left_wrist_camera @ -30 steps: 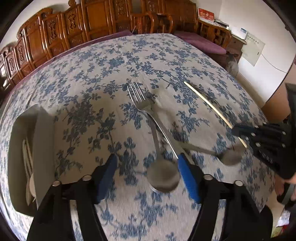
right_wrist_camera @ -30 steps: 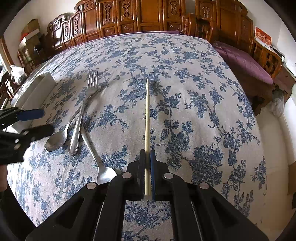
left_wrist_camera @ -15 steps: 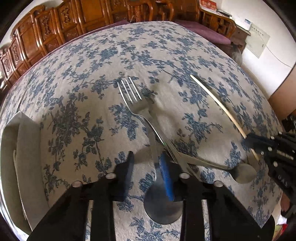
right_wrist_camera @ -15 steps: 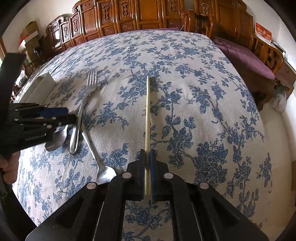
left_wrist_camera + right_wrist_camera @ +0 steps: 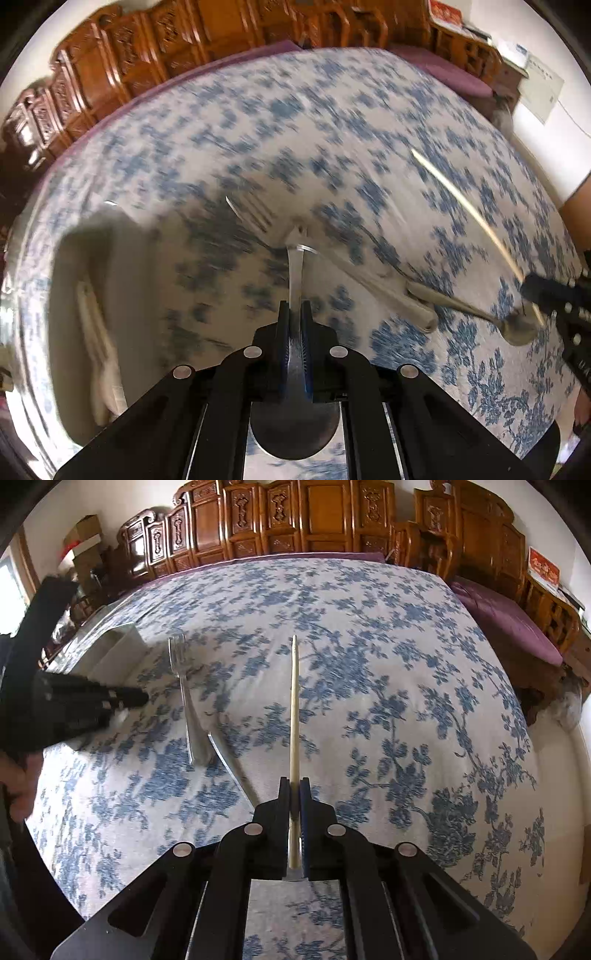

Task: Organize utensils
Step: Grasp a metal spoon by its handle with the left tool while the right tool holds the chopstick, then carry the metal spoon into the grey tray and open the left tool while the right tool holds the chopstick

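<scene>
Change since a second ago: the left gripper [image 5: 295, 314], then spread wide over a spoon bowl, now has its fingers clenched on that spoon [image 5: 295, 280], and the white tray [image 5: 66, 295] takes up more of the left wrist view, which is smeared with blur. The right gripper [image 5: 294, 790] keeps its fingers clamped on the chopstick [image 5: 294, 716], as before; the fork [image 5: 186, 701] and second spoon [image 5: 231, 768] lie as they did, while in the right wrist view the left gripper has drawn away from them toward the tray. Items, left to right. Tray: at the left edge of the worktop [image 5: 332, 110], long pale items inside, too blurred to name. Spoon: gripped at the neck, bowl under the gripper body, handle running straight ahead away from the camera, long axis in line with the fingers. Fork: on the floral cloth, tines toward the far side of the worktop, handle toward the near edge, close beside the second spoon's handle tip. Second spoon: flat on the cloth, handle slanting toward the fork, bowl end passing out of sight behind the right gripper. Chopstick: held at its near end, tip pointing straight ahead toward the far carved chairs [image 5: 295, 517], long axis along the fingers; whether the far end touches the cloth cannot be told.
</scene>
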The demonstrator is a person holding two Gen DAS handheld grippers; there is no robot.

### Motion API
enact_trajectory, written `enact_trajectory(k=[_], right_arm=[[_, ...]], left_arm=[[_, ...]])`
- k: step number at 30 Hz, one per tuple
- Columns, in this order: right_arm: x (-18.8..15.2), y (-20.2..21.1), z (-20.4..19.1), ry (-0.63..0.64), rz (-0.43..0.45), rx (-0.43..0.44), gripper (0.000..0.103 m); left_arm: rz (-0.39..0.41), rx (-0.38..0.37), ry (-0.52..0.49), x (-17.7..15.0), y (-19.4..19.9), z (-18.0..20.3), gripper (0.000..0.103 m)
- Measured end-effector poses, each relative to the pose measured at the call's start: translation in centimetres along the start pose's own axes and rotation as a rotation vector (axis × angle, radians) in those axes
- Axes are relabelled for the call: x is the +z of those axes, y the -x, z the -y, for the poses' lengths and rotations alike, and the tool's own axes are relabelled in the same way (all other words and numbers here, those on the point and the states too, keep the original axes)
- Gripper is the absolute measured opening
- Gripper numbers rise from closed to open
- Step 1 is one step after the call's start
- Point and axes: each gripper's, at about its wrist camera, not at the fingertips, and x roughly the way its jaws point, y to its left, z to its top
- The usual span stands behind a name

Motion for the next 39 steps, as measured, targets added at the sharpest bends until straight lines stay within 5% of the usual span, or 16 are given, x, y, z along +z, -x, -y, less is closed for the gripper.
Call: enact_trajectory(k=[15,39], right_arm=[[0.4,0.6,-1.1,0.012,0.015,0.019,0.006],[2.8,3.2,-10.4,0.132,0.066,0.111,0.006]], left_arm=[[0.121,0.014,-0.027,2.2,6.0,-0.8,0.005],[0.164,0.023,0.048,-2.1,9.8,-8.4,0.005]])
